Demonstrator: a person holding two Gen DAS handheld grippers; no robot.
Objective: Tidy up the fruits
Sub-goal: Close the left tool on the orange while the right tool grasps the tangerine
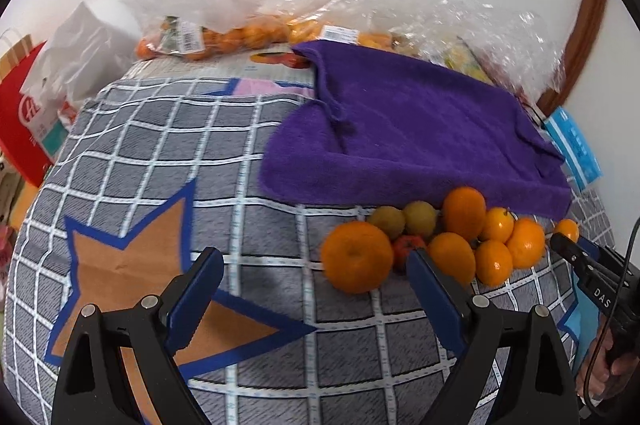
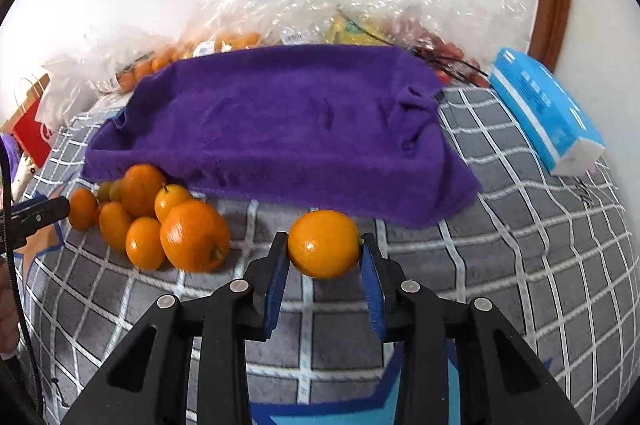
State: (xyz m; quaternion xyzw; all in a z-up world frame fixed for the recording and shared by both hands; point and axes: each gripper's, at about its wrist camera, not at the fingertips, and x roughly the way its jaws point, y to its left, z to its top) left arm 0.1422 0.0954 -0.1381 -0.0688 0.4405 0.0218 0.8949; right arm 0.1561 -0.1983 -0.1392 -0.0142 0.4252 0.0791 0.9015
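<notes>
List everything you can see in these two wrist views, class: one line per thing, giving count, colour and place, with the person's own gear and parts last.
held orange: one, orange, between the right gripper's pads.
fruit pile: about ten, mostly orange, two yellow-green, one reddish, by the towel's front edge.
purple towel: one, purple, spread at mid-table.
checked cloth: one, grey with white lines and star patches, covering the table.
plastic bags: several, clear, holding orange fruit, along the wall.
tissue pack: one, blue and white, right of the towel.
paper bag: one, red, far left.
left gripper: one, black with blue pads, open, empty.
right gripper: one, same colours, closed on the orange.
</notes>
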